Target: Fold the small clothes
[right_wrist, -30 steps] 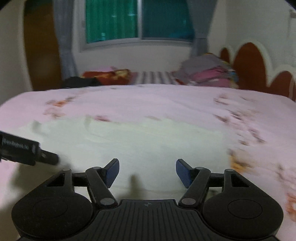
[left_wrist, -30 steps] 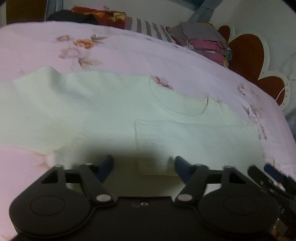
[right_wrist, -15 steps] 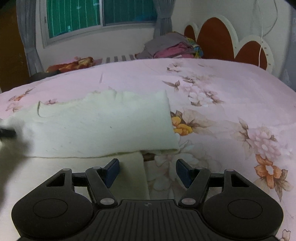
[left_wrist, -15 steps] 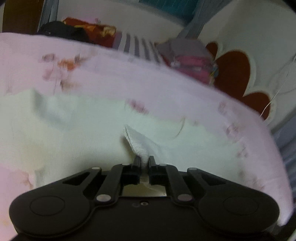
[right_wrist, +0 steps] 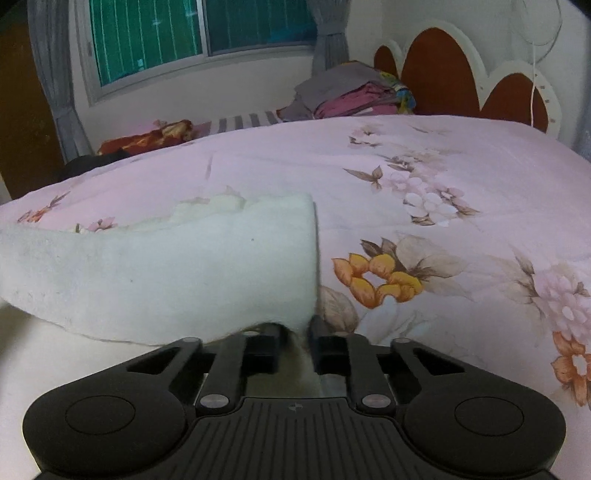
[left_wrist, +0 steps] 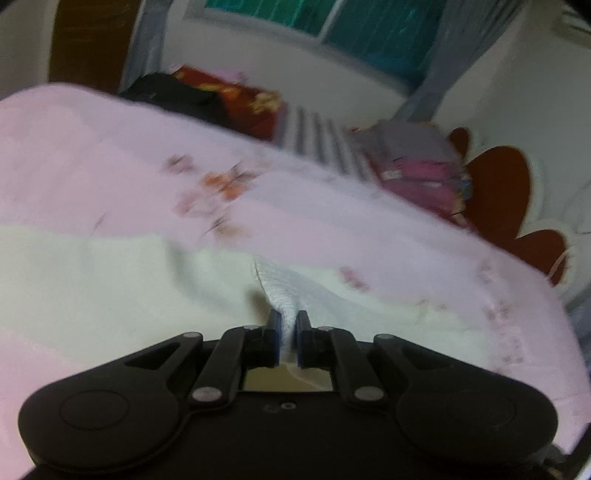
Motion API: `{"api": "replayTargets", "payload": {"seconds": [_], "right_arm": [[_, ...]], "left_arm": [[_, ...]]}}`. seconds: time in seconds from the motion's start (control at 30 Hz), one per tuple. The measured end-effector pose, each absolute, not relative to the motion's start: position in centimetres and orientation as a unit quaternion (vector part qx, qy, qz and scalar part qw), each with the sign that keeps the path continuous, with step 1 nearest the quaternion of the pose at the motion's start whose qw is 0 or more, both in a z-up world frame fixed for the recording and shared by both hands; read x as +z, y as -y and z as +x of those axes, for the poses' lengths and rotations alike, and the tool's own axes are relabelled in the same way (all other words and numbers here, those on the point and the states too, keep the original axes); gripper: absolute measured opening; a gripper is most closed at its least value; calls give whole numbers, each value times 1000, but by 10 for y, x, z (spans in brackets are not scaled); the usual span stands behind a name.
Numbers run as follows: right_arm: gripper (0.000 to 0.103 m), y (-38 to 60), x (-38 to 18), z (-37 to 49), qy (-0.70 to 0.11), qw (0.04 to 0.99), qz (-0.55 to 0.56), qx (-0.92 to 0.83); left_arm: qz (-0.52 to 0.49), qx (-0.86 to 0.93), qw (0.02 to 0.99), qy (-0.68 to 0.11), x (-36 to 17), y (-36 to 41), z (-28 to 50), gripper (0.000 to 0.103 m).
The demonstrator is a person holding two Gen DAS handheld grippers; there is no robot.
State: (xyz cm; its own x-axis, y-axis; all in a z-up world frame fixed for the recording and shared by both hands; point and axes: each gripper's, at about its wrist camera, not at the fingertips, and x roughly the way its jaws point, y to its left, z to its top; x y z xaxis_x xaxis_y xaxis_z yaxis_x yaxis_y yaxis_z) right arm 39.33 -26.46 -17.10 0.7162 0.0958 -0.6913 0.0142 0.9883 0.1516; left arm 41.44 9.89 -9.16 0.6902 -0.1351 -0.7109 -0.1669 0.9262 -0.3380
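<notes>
A small cream knitted sweater (left_wrist: 110, 280) lies on the pink floral bedspread (left_wrist: 92, 155). My left gripper (left_wrist: 287, 325) is shut on a pinched fold of the sweater's fabric, which rises in a peak above the fingers. In the right wrist view the sweater (right_wrist: 177, 273) is lifted, its lower edge hanging off the bed in front of me. My right gripper (right_wrist: 294, 332) is shut on the sweater's near right corner.
A pile of folded clothes (right_wrist: 351, 96) sits at the far side by the scalloped red and white headboard (right_wrist: 461, 74). A striped cloth (right_wrist: 243, 120) and a red patterned cloth (right_wrist: 147, 138) lie along the far edge under the window (right_wrist: 199, 33).
My left gripper shut on the sweater's fold earlier and has lifted it higher. My right gripper, open half a second ago, is now shut on the sweater's corner and raises it.
</notes>
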Motion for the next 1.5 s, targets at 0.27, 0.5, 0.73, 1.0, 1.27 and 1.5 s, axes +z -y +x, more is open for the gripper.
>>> {"api": "replayTargets", "payload": {"seconds": [0.27,0.5,0.73,1.0,1.27,1.5], "right_arm": [[6,276,-173,385,-378,922,83,6],[7,284,-147,366,-374,925,65,31],[7,293,-139,399,-361,927,90,37],[19,289,-157,462,-375,921,99,43],[42,292,-168,501,-379,915,123,68],[6,292,-170,503,-378,913,137,74]], "left_arm": [[-161,32,881,-444,-137,-102,417,9],[-113,56,906,-404,-109,-103,401,26],[-76,20,911,-406,-116,-73,415,28],[-54,28,904,-423,-139,-71,420,30],[-48,30,905,-421,-138,-70,420,32],[-32,33,905,-422,-134,-63,419,35]]}}
